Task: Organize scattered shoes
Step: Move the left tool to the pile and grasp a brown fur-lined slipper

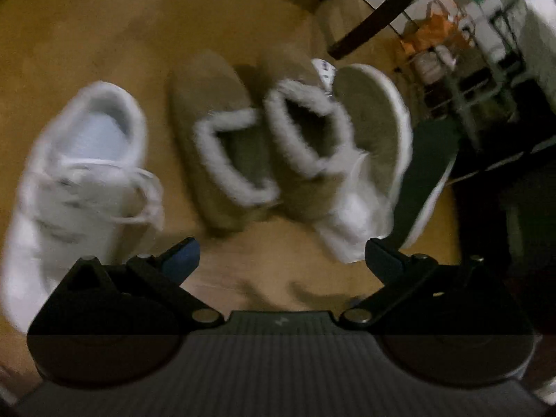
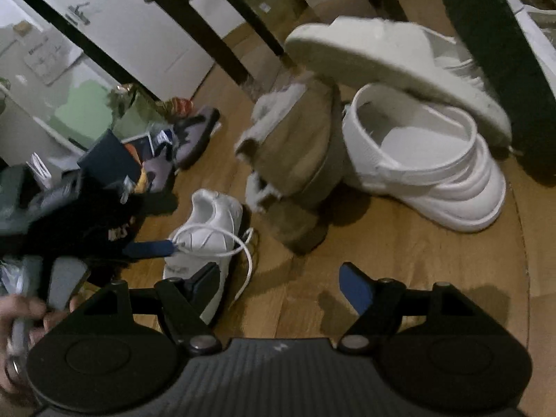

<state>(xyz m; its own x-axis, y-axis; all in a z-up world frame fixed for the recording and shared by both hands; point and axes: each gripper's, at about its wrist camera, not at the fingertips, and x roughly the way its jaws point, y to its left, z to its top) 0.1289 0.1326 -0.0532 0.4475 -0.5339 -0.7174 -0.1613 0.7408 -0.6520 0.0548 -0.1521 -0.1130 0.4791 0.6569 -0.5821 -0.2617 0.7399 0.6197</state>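
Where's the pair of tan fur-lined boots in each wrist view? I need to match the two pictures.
Left wrist view: the tan fur-lined boots stand side by side in the centre, openings toward the camera, beyond the open left tongs.
Right wrist view: the same boots lie centre frame, stacked and tipped over, beyond the open right tongs.
Shared landmark: the white laced sneaker, to the boots' left in both views.

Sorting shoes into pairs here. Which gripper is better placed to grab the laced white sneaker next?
Probably left: the left gripper, open and empty, hovers at the white sneaker; the right gripper faces bare floor.
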